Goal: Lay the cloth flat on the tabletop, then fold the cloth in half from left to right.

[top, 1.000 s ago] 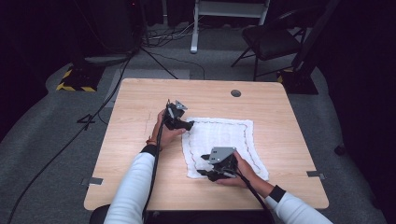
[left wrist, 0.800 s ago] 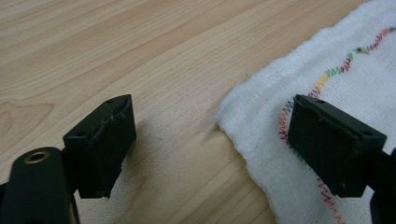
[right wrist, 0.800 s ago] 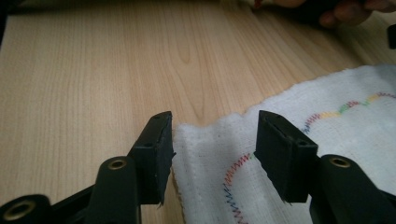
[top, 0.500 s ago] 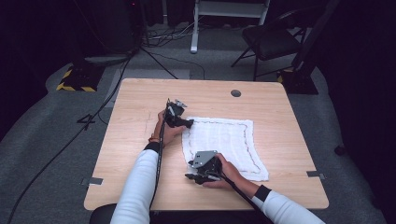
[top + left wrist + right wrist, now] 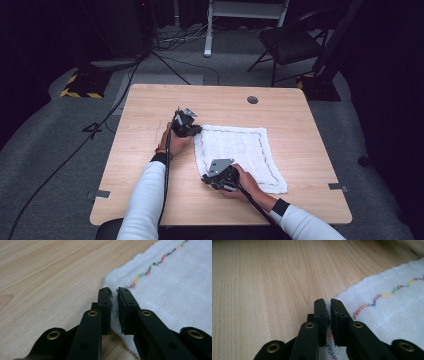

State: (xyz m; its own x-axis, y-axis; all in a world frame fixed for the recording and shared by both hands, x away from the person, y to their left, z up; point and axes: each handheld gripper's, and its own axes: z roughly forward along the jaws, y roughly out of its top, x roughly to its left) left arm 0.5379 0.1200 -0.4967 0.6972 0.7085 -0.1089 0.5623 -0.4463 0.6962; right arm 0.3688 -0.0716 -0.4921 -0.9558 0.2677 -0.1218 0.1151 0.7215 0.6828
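Both my grippers have just been closing on the white cloth [image 5: 240, 152]. My left gripper [image 5: 113, 291] pinches its far corner edge. My right gripper [image 5: 328, 302] clamps the near corner edge.

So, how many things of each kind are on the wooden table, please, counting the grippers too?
white cloth: 1
left gripper: 1
right gripper: 1
grommet hole in the table: 1
Total: 4
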